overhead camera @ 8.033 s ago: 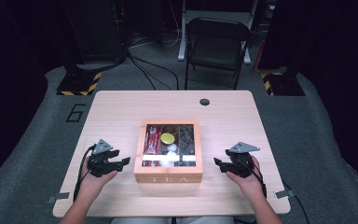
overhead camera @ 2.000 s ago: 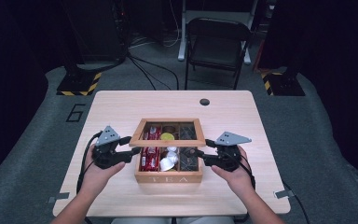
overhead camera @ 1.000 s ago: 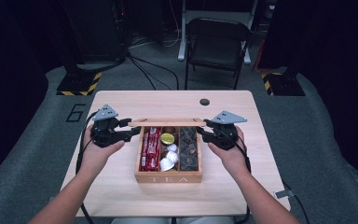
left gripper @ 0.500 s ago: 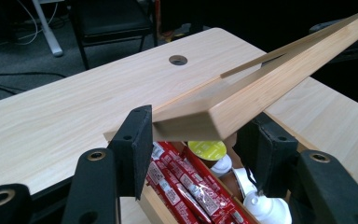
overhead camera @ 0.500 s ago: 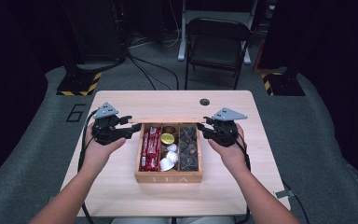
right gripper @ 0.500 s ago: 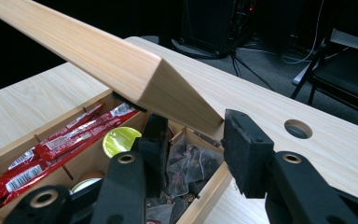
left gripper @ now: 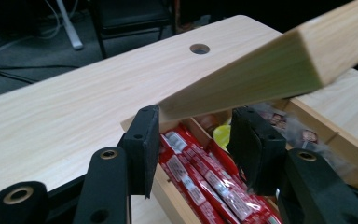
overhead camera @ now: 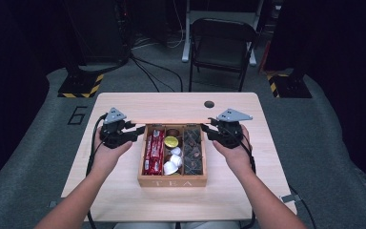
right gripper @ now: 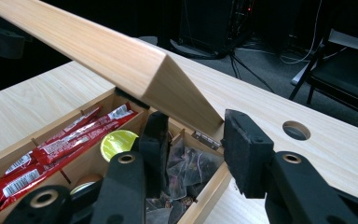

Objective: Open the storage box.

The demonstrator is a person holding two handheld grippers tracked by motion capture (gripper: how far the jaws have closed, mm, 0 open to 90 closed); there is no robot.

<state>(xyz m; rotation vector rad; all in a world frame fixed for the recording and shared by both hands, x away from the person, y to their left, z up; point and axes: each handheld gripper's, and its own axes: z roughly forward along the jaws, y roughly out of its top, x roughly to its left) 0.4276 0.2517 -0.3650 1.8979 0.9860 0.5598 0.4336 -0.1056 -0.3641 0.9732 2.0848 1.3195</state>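
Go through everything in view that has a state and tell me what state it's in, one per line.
Tea box: open, compartments filled, flat on the table.
Lid: raised on its hinge, standing about upright at the box's back edge.
Left tongs: open, jaws either side of the lid's end.
Right tongs: open, jaws astride the lid's other end.
Red packets: lying flat in the left compartment.
Folding chair: unfolded, seat bare.

Left tool (overhead camera: 134, 129) and right tool (overhead camera: 209, 129) apart, jaws open
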